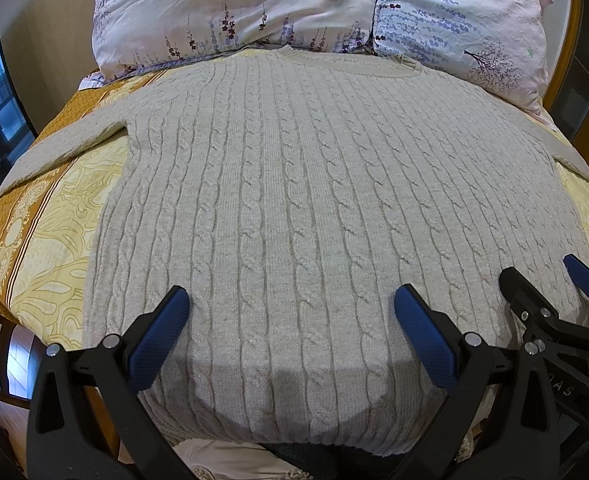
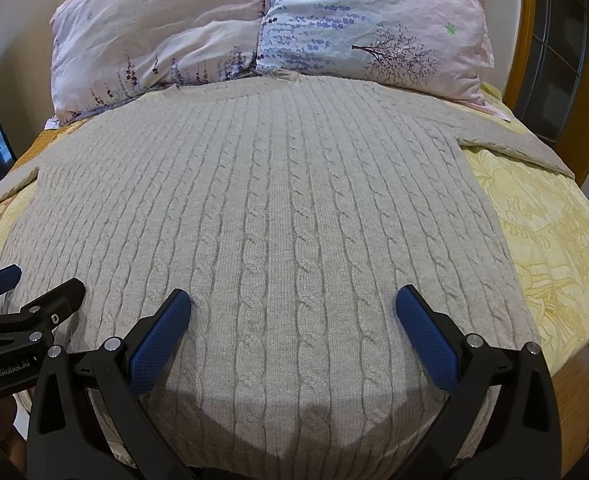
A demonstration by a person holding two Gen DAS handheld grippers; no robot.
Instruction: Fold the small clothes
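Observation:
A beige cable-knit sweater [image 1: 294,184] lies flat on the bed, neck toward the pillows, both sleeves spread sideways; it also shows in the right wrist view [image 2: 278,200]. My left gripper [image 1: 292,300] is open and empty, hovering over the sweater's lower hem. My right gripper [image 2: 293,300] is open and empty, also over the hem, to the right of the left one. The right gripper shows at the right edge of the left wrist view [image 1: 542,280]. The left gripper shows at the left edge of the right wrist view [image 2: 42,284].
Two floral pillows [image 1: 254,8] [image 2: 374,28] lie at the head of the bed behind the sweater's neck. A yellow and orange patterned bedspread [image 1: 50,248] [image 2: 554,240] covers the bed. A wooden bed frame [image 2: 520,40] stands at the right.

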